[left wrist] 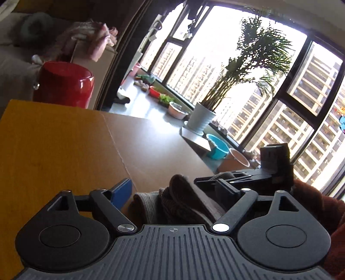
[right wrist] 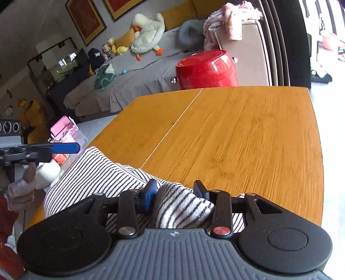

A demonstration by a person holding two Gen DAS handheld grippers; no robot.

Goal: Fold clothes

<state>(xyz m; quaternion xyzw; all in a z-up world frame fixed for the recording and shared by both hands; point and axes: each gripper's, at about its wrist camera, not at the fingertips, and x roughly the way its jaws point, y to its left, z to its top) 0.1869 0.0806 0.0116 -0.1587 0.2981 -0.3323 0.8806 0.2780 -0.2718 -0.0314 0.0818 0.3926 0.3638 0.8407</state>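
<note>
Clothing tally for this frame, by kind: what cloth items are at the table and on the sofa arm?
striped garment, on the table: 1
brown-grey knit piece, by the left fingers: 1
pink clothing heap, on the sofa arm: 1
Total: 3

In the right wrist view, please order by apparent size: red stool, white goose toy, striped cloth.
1. striped cloth, though it is nearest the camera
2. red stool
3. white goose toy, farthest away
</note>
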